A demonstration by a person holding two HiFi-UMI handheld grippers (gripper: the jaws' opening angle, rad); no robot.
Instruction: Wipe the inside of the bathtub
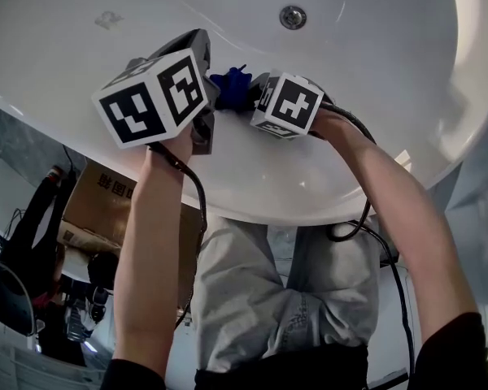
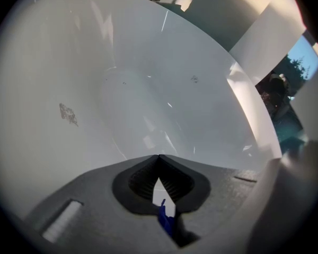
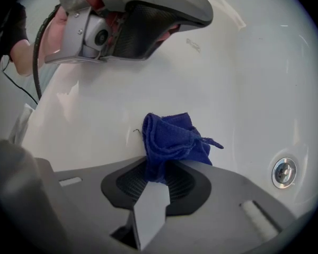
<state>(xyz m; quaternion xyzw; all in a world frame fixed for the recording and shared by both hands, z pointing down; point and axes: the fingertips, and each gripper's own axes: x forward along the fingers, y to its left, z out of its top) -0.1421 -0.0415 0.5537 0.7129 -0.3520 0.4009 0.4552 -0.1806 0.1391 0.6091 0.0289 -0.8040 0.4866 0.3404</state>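
The white bathtub point(image 1: 366, 63) fills the top of the head view, its drain point(image 1: 293, 16) at the far side. My right gripper point(image 1: 256, 94) is shut on a bunched dark blue cloth point(image 1: 231, 87), which sticks out from the jaws against the tub wall point(image 3: 254, 89); in the right gripper view the cloth point(image 3: 172, 141) sits just above the gripper point(image 3: 158, 168). My left gripper point(image 1: 202, 49) hovers close beside the cloth, shut, with its jaw tips meeting point(image 2: 159, 157) and nothing between them. A grey smudge point(image 2: 68, 114) marks the tub wall to its left.
The drain point(image 3: 284, 172) lies to the right of the cloth. The smudge point(image 1: 107, 20) is at the far left of the tub. Outside the near rim point(image 1: 309, 214) stand a cardboard box point(image 1: 106, 197) and clutter. Cables point(image 1: 197, 193) trail from both grippers.
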